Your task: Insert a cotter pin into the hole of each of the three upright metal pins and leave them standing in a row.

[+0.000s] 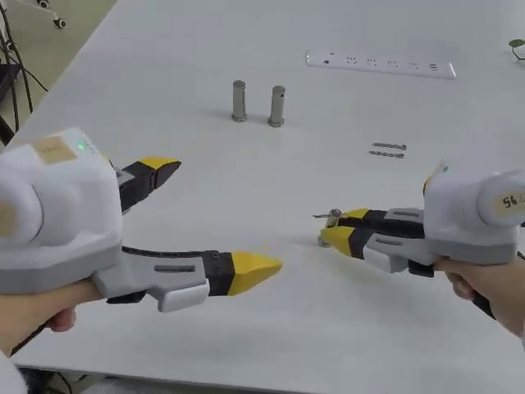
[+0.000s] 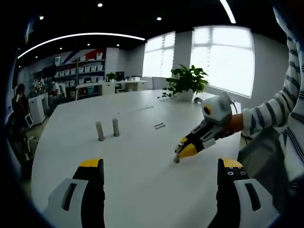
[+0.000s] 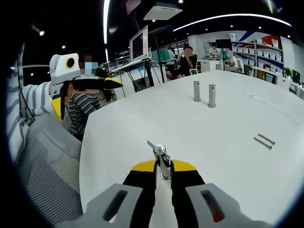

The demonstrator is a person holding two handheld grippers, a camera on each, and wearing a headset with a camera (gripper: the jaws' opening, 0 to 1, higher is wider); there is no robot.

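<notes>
The left gripper (image 1: 209, 217) is seen at the lower left of the head view, its jaws spread wide with nothing held between them. The right gripper (image 1: 335, 227) is seen at the right of centre, its jaws drawn narrow and clamped on a metal pin (image 3: 163, 164), which is gripped by its shaft low over the white table (image 1: 246, 328); whether its foot touches the surface cannot be told. A cotter pin (image 3: 150, 143) is seen at the head of this pin, apparently passed through its hole, with one end projecting to the upper left in the right gripper view. Toward the upper centre of the head view two more pins are stood upright on the table, near each other but apart: the left upright pin (image 1: 239, 100) and the right upright pin (image 1: 277, 106). Two loose cotter pins (image 1: 388, 146) are laid flat side by side, to the right of and below the upright pins. A power strip (image 1: 380, 64) is laid across the upper right of the head view. In the left gripper view a potted plant (image 2: 186, 80) is seen above centre, at the table's far end.
</notes>
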